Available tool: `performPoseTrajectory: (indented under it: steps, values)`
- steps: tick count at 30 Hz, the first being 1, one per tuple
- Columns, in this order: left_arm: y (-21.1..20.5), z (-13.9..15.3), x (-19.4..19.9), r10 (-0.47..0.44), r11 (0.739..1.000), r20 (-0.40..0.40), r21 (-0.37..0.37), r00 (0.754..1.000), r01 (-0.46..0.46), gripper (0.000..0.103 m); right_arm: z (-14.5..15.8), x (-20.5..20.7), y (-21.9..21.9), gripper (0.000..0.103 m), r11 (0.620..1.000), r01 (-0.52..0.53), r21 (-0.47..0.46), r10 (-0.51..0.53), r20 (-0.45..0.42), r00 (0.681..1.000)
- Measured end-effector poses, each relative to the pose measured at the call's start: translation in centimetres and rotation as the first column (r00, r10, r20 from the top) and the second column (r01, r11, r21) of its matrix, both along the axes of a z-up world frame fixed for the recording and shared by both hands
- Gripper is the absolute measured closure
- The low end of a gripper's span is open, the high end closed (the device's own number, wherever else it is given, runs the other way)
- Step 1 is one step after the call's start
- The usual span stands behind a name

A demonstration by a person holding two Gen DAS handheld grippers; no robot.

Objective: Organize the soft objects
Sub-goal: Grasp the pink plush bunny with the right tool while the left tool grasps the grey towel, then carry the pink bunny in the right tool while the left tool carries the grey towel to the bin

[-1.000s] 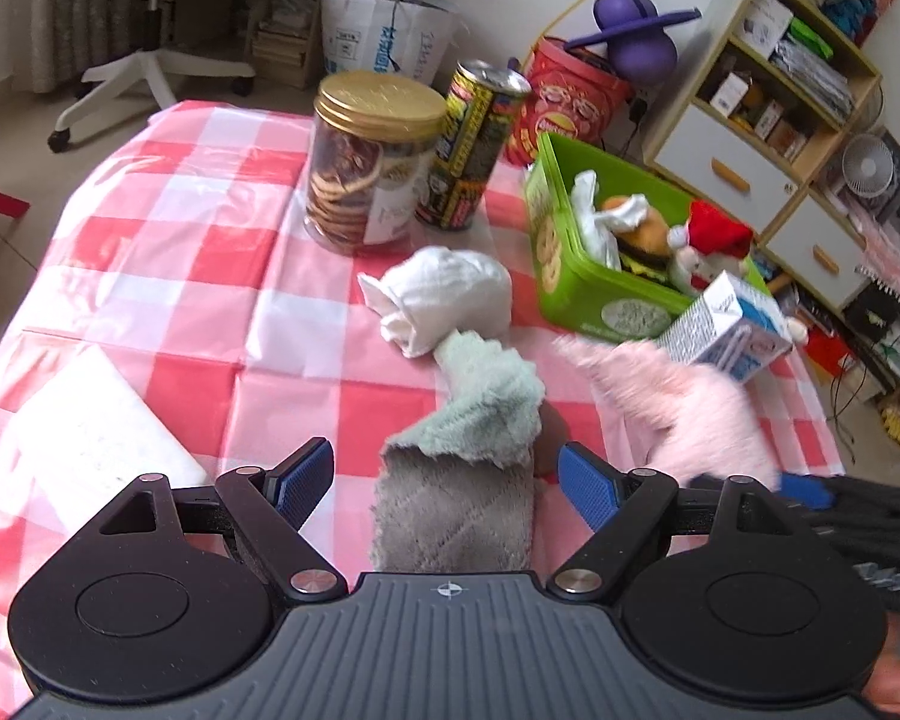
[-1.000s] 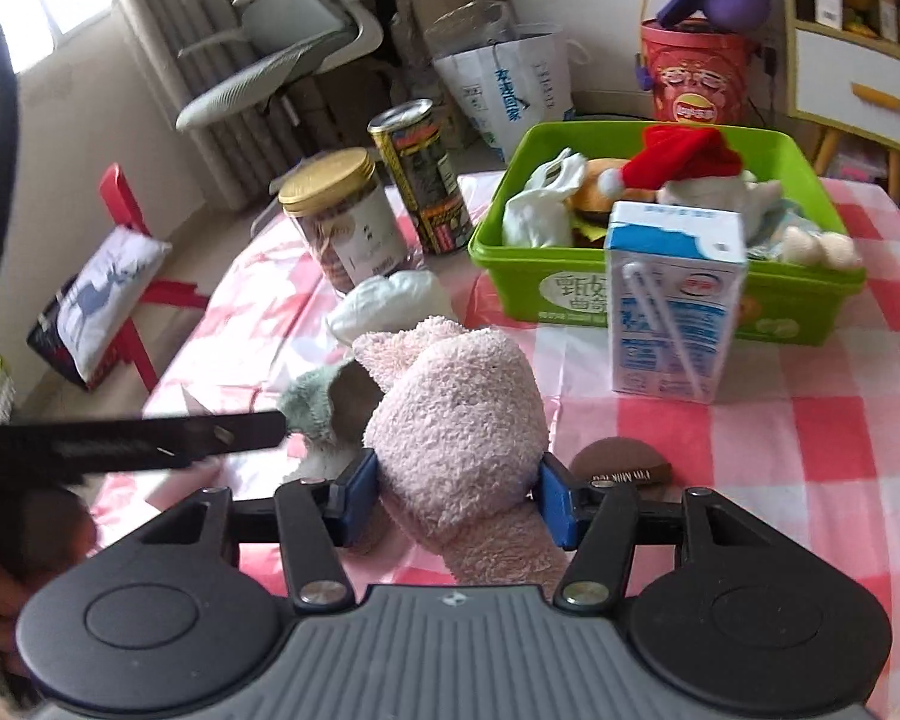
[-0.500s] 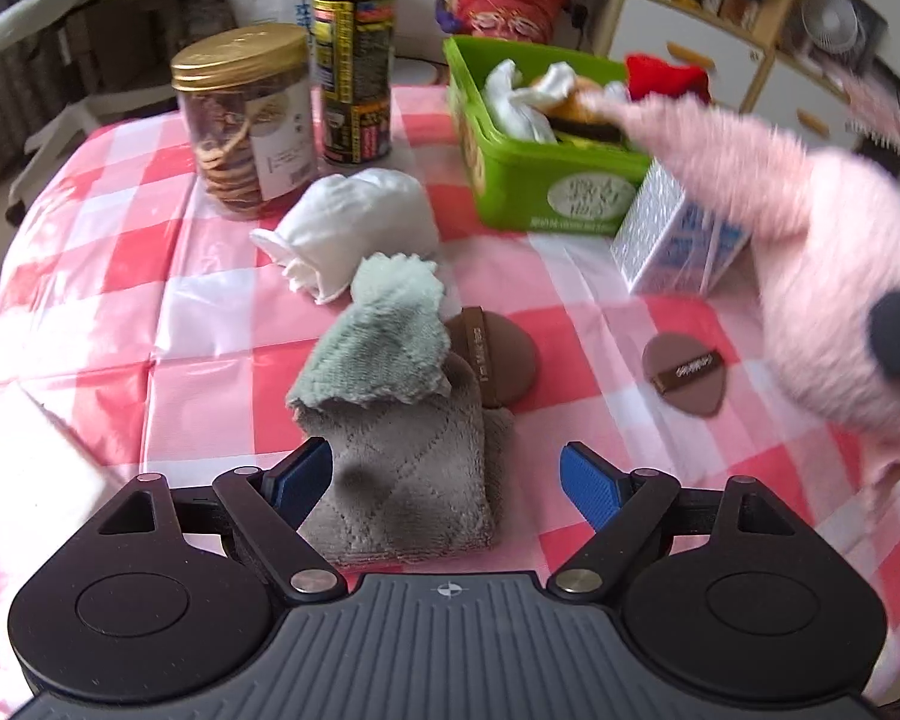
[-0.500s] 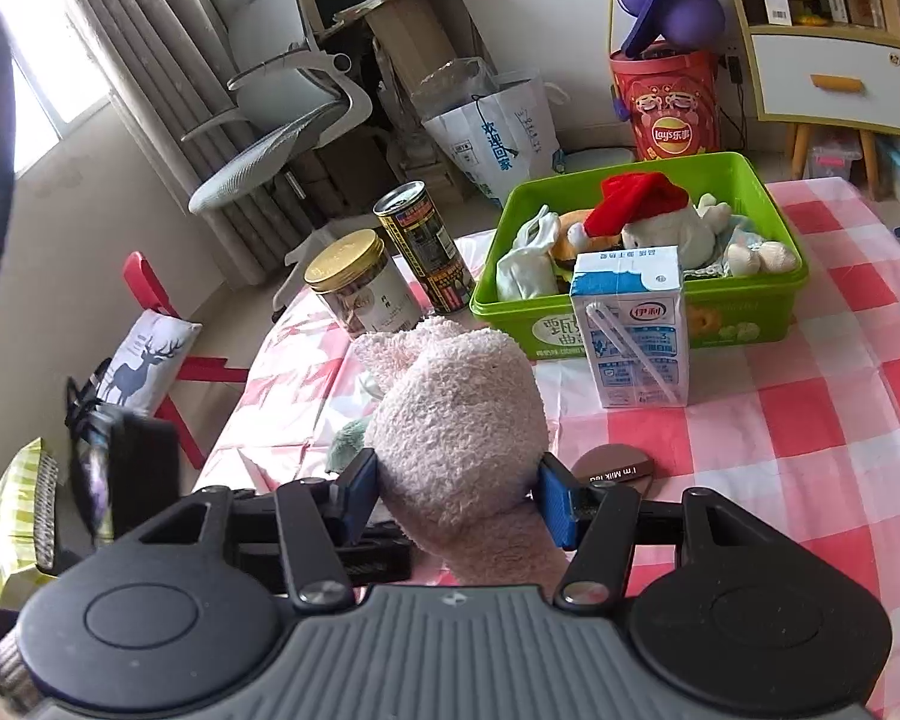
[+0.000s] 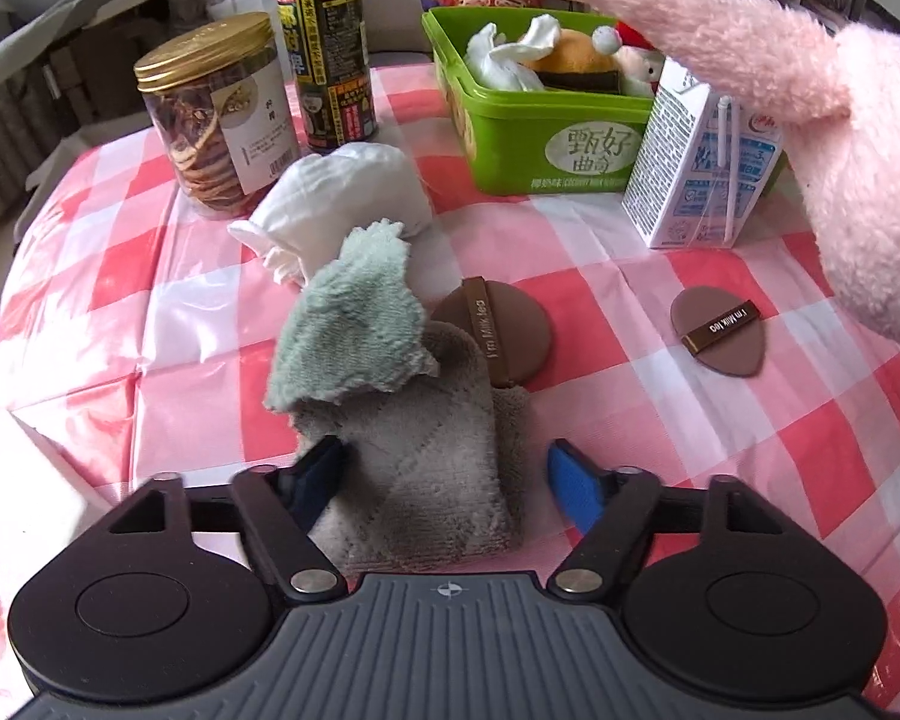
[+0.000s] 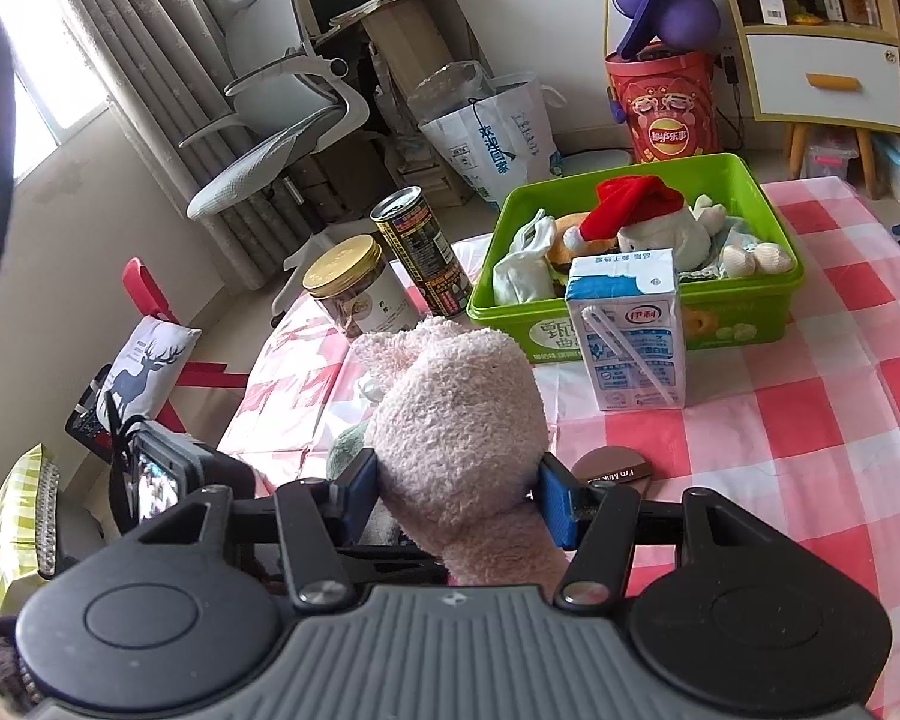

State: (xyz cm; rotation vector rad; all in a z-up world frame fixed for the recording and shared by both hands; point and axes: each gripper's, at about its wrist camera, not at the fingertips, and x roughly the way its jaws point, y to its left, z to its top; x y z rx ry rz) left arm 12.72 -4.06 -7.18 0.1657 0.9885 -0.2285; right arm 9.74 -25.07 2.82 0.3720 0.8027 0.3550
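Grey cloth: lower centre of the left wrist view, lying flat on the checked tabletop, between the fingers of the left hand-held gripper.
Left hand-held gripper: jaws have just been closing around the grey cloth; left pad touches the cloth edge, right pad stands just clear of it, so not yet a pinch.
Green cloth: draped over the far end of the grey cloth, centre of the left wrist view.
White cloth: bunched just beyond the green cloth, touching it, near the jar.
Pink plush: pinched between both pads of the right hand-held gripper, lifted clear of the tabletop; fills the right edge of the left wrist view.
Right hand-held gripper: pressed onto the pink plush from both sides.
Green bin: upper centre-right of the right wrist view, on the tabletop; holds soft toys, one with a red hat, and a white cloth piece.
Milk carton: upright, just in front of the bin.
Can: upright beside the jar, upper left of the left wrist view.
Brown puffs: one partly under the grey cloth edge, one alone, right of centre.
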Motion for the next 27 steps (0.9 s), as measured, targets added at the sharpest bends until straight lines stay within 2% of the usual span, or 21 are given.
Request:
performPoseTrajectory:
  steps: [1,4,7,16,21,24,27]
  values:
    - [0.2,0.1,0.0,0.003,1.0,0.002,-0.003,1.0,-0.003,0.049,0.0,0.0,0.0,0.063,1.0,0.002,0.001,-0.002,-0.001,1.0]
    - [1.0,0.5,0.2,0.037,0.999,-0.005,-0.032,0.999,-0.037,0.068,0.0,0.1,-0.1,0.063,1.0,0.01,0.003,-0.01,0.0,1.0]
    - [1.6,1.0,0.2,0.063,0.997,-0.005,-0.046,0.998,-0.063,0.078,0.1,0.1,-0.2,0.063,1.0,0.02,0.005,-0.02,0.0,1.0]
    - [2.5,3.6,-1.2,0.086,0.99,0.021,-0.116,0.996,-0.083,0.08,-0.1,0.4,-0.9,0.063,0.998,0.043,0.037,-0.042,-0.031,0.999]
    - [3.1,4.7,-1.3,0.126,0.978,0.024,-0.17,0.992,-0.12,0.08,-0.4,0.4,-1.1,0.063,0.998,0.056,0.043,-0.053,-0.064,0.997]
    - [3.3,5.5,-1.5,0.147,0.973,0.045,-0.186,0.988,-0.136,0.08,-0.3,0.3,-1.3,0.063,0.997,0.062,0.038,-0.059,-0.061,0.996]
    - [3.8,6.6,-1.6,0.179,0.959,0.056,-0.231,0.982,-0.162,0.08,-0.2,0.3,-1.6,0.063,0.996,0.073,0.044,-0.07,-0.06,0.996]
